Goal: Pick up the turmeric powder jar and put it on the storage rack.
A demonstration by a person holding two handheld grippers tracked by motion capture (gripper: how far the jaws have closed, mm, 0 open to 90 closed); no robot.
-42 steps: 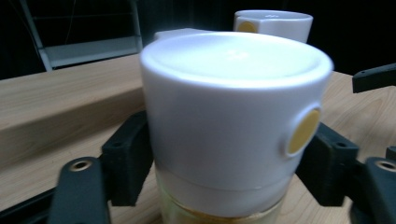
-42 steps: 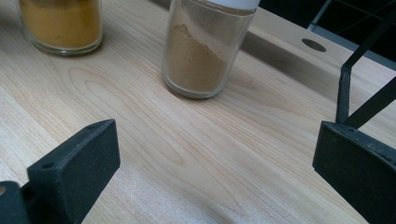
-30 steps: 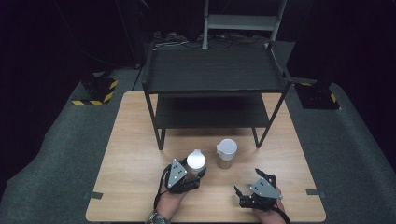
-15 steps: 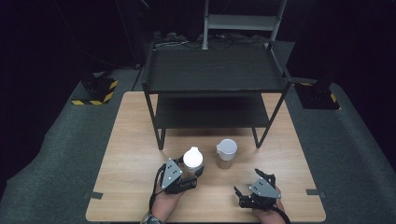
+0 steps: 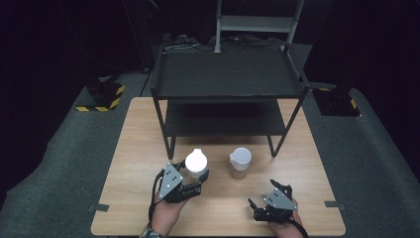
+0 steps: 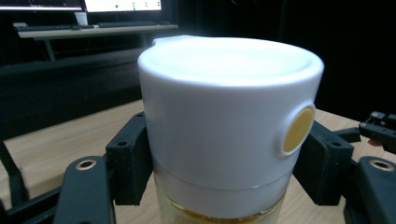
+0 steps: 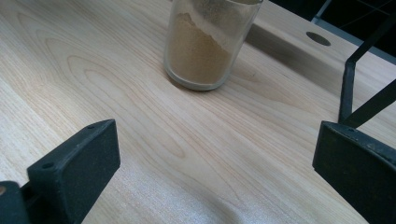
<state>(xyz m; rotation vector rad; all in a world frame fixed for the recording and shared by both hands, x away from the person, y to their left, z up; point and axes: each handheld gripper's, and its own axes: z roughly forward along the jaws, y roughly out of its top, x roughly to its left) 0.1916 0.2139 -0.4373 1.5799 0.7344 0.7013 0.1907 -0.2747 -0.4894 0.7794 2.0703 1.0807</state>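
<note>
Two jars are in play. First, the white-capped jar (image 5: 195, 165) sits clamped in the left gripper (image 5: 194, 179), the black pads (image 6: 130, 163) pressing from either side just under the cap, where the white lid meets the glass; a yellow button (image 6: 297, 131) on the cap faces the right-hand pad. Pale amber contents show through the glass below the grip. Seen from above, this jar rides at the front of the gripper, over the wooden table (image 5: 138, 148), and looks lifted clear of it, though the base is hidden.

Just beyond and to the right of that gripper stands the second jar (image 5: 240, 163), with a white lid and tan powder inside (image 7: 201, 44), resting upright on the table. Farther off, behind both jars, is the black two-tier shelf (image 5: 228, 79), its legs planted on the far half of the table.

The right gripper (image 5: 267, 206) rests low near the table's front edge, jaws spread wide with nothing between them, aimed at the second jar and well apart from it.

Judged as a lift-and-place step: keep the jar upright, since the grip is high on the lid seam; hold pressure steady, raise it straight, then clear the neighbouring jar and the shelf rim before moving forward.
</note>
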